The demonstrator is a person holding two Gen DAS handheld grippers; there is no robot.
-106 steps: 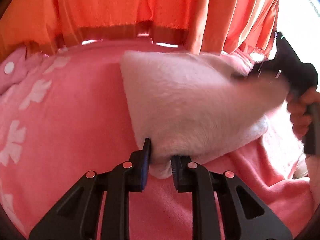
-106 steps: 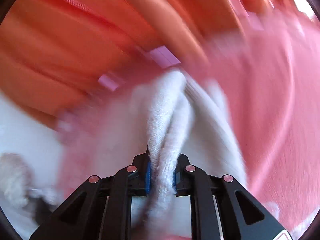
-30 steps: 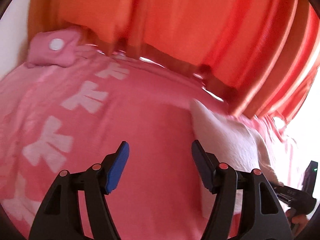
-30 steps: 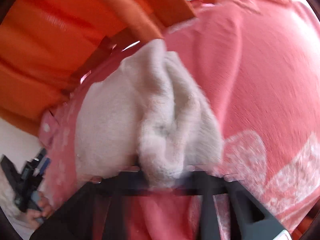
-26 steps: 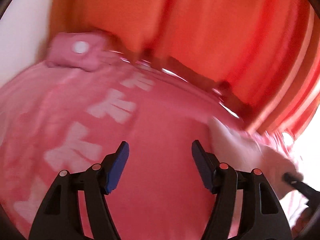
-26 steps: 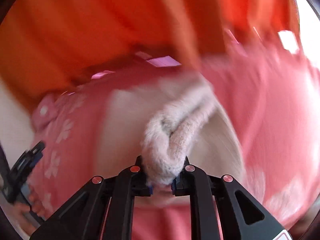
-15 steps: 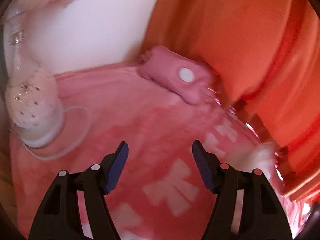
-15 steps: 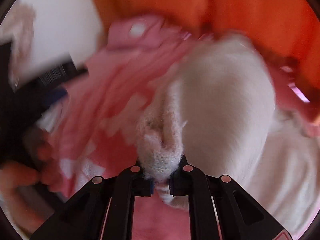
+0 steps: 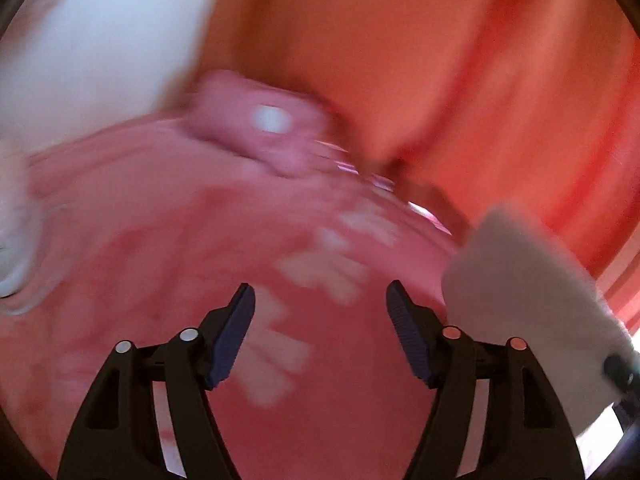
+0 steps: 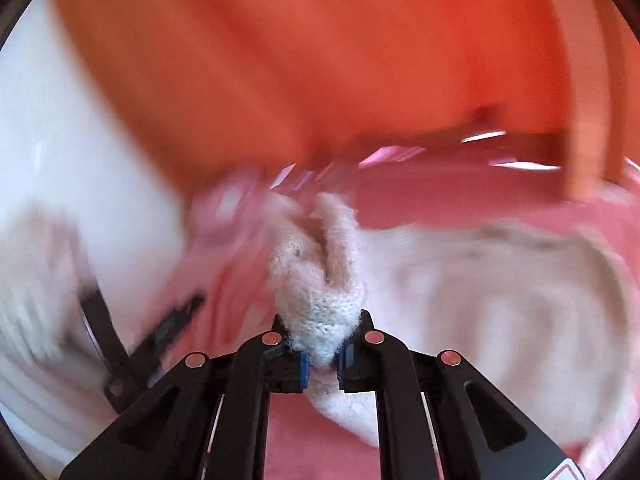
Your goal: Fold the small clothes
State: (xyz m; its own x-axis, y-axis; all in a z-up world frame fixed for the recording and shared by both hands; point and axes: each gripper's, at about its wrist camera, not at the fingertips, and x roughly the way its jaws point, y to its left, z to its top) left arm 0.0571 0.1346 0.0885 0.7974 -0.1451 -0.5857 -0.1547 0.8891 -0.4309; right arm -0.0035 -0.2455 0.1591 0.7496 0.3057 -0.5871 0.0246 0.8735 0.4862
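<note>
A fuzzy white knit garment [image 10: 480, 288] lies on a pink blanket [image 10: 460, 196]. My right gripper [image 10: 322, 354] is shut on a bunched edge of it and holds that edge up. The garment also shows at the right edge of the left wrist view [image 9: 520, 280]. My left gripper [image 9: 320, 328] is open and empty above the pink blanket [image 9: 160, 260], left of the garment. It also shows blurred at the lower left of the right wrist view [image 10: 152, 340]. Both views are motion-blurred.
Orange curtains [image 9: 400, 60] hang behind the bed. A folded pink cloth with a white dot [image 9: 264, 128] lies at the blanket's far edge. A white wall [image 9: 100, 40] and a white object [image 9: 12, 260] are at the left.
My left gripper stayed open and swung back to the right, so the garment fills more of its right edge. My right gripper kept its hold and turned, with the garment now spread to its right.
</note>
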